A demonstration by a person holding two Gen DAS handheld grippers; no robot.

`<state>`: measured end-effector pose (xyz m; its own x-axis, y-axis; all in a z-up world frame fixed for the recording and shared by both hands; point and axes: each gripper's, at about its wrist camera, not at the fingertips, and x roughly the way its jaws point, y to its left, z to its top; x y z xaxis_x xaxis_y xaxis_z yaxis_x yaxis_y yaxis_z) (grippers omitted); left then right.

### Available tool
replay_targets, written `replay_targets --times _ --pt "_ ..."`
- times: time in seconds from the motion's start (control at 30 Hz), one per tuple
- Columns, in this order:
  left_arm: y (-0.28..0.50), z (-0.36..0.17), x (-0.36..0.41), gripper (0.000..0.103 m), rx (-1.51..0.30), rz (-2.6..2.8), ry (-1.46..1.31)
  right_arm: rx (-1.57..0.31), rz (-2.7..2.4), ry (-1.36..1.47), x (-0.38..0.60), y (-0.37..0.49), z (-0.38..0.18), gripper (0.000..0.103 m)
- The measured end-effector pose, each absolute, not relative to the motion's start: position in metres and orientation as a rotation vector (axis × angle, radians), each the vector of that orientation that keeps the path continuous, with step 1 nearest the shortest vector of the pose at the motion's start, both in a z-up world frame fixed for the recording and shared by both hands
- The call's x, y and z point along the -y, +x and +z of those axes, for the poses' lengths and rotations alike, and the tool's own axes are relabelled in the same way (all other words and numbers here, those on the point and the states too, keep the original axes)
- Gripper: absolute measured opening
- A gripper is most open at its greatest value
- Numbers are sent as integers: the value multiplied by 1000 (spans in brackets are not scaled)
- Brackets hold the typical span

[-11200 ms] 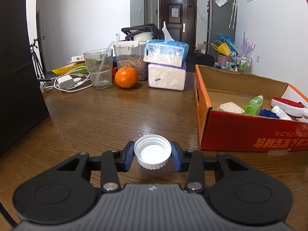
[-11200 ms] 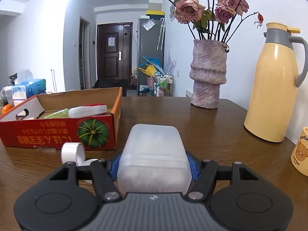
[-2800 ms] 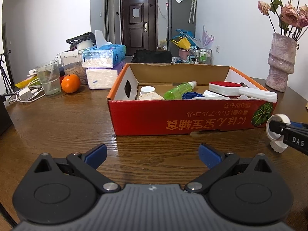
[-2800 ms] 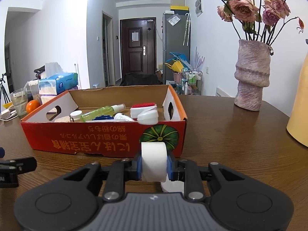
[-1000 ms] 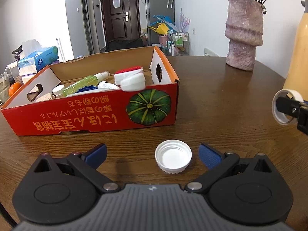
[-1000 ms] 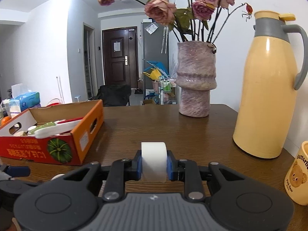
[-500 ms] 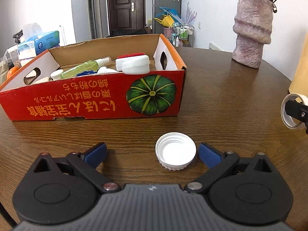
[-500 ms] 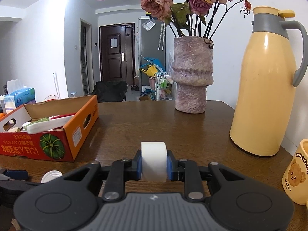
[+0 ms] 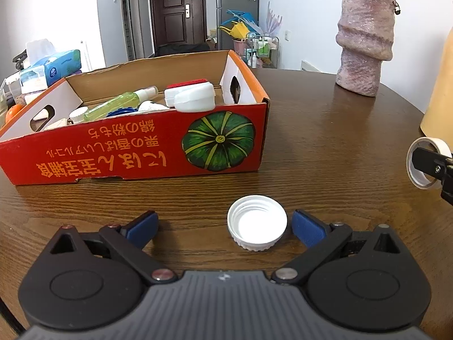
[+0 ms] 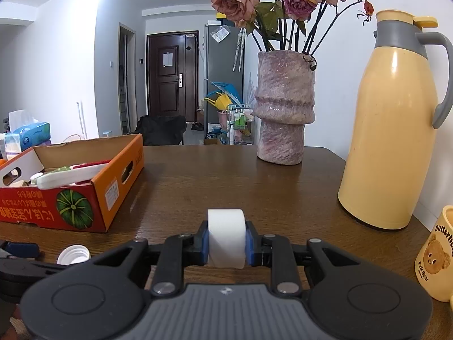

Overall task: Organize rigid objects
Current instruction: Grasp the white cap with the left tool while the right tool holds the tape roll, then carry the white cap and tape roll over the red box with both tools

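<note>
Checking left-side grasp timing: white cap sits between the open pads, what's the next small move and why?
Probably close the left hand-held gripper on the white bottle cap. The cap lies rim-up on the wooden table between the blue pads, close to the right one, and neither pad presses on it. The right hand-held gripper is shut on a white tape roll.

A vase (image 10: 284, 107) of dried roses (image 10: 236, 0) stands far ahead on the table (image 10: 226, 181), slightly right. A yellow flask (image 10: 393, 119) stands nearer, right, with a bear mug (image 10: 437, 255) at the right edge. Tissue packs (image 10: 31, 134) sit far left; a door (image 10: 171, 75) lies beyond.
</note>
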<state>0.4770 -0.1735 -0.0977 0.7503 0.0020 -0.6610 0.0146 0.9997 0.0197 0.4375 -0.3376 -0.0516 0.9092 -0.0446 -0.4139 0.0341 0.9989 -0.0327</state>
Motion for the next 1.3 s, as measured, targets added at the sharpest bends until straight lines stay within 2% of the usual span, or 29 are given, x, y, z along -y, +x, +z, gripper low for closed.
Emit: replay_targets --times 0.07,0.1,0.17,0.23,0.77,1.3 --pt "474 -96 174 83 -710 -23 25 -427 -41 -25 338 438 -52 24" --pt "472 -95 175 78 -701 -31 30 -427 -40 -25 338 438 -52 24" --pt "470 -93 177 58 -691 -53 36 -427 -39 -27 337 438 -52 24" --pt "469 -92 178 43 -684 -64 37 -427 -38 -28 337 438 -52 24" --pt "455 -80 174 42 -635 -75 52 -389 -26 -42 330 428 -49 24" --pt "428 -64 130 42 -583 -44 11 -329 39 -55 290 404 -43 24"
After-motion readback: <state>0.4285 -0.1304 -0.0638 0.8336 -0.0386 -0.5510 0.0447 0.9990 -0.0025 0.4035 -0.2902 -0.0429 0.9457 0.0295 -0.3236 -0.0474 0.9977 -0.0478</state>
